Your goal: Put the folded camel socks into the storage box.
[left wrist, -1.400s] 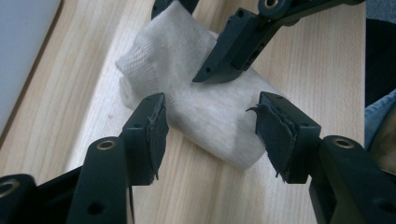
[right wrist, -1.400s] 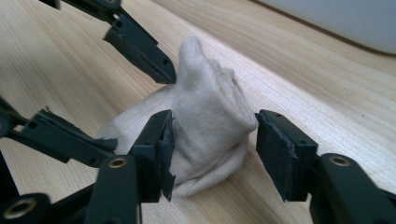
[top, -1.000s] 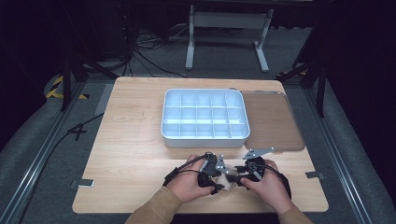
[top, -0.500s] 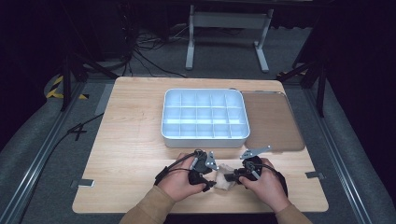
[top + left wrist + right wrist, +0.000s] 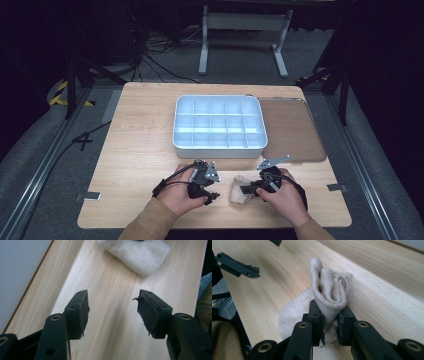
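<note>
A rolled beige sock lies on the wooden table near its front edge. My right gripper comes at it from the right. In the right gripper view the jaws have just been closing, and my right gripper is shut on the sock, whose bunched roll stands above the pads. My left gripper sits a little left of the sock, apart from it. In the left gripper view my left gripper is open over bare wood, with the sock ahead of it.
A white compartment tray stands in the middle of the table, behind both hands. A flat brown lid lies to its right. Bare wood stretches to the left of the tray. The table's front edge is close under the forearms.
My left gripper has drawn away to the left from the sock. The right gripper has stayed in place and its jaws have come together on the sock.
</note>
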Demonstrator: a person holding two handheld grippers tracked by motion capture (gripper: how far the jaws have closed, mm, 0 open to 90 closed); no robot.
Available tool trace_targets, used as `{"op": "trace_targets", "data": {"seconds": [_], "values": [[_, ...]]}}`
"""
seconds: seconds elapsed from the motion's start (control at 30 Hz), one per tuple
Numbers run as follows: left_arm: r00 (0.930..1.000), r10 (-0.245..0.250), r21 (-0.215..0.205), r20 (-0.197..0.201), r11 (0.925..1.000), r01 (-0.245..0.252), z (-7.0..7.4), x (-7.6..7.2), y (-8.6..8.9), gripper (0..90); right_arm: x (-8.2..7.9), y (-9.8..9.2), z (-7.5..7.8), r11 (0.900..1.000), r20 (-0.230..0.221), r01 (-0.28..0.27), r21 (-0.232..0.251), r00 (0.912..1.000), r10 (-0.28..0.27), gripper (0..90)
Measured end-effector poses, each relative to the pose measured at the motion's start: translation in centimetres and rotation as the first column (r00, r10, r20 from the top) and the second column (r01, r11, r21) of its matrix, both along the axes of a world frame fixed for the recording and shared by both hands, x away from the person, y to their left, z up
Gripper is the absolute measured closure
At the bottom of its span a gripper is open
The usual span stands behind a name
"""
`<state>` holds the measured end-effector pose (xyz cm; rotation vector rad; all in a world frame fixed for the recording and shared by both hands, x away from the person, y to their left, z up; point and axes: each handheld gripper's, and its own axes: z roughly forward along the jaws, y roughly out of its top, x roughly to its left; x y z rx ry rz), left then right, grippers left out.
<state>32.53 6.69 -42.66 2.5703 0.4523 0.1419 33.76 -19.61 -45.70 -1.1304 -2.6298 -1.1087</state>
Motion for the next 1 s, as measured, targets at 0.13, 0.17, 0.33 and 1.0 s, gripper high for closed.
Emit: {"op": "trace_targets", "data": {"seconds": [0.13, 0.17, 0.33, 1.0], "values": [[0.9998, 0.019, 0.0, -0.001, 0.9998, -0.019, 0.0, -0.1, 1.3, 42.9, -0.3, 0.0, 0.6, 1.0, -0.006, 0.002, -0.003, 1.0, -0.002, 77.3], [0.9997, 0.024, -0.003, 0.0, 0.9997, -0.024, 0.0, -0.1, 1.5, 42.9, -0.4, 0.0, 0.8, 1.0, -0.008, 0.001, -0.002, 1.0, -0.001, 77.3], [0.9985, 0.053, -0.003, -0.01, 0.9986, -0.053, 0.1, 0.0, 2.7, 42.7, -0.5, 0.0, 2.1, 1.0, 0.009, 0.003, -0.012, 1.0, -0.003, 77.3], [0.9916, 0.129, -0.05, -0.011, 0.9904, -0.129, 2.0, 0.8, 5.3, 40.8, 0.6, -0.6, 6.6, 0.999, 0.048, 0.013, -0.03, 0.9988, -0.011, 77.1]]}}
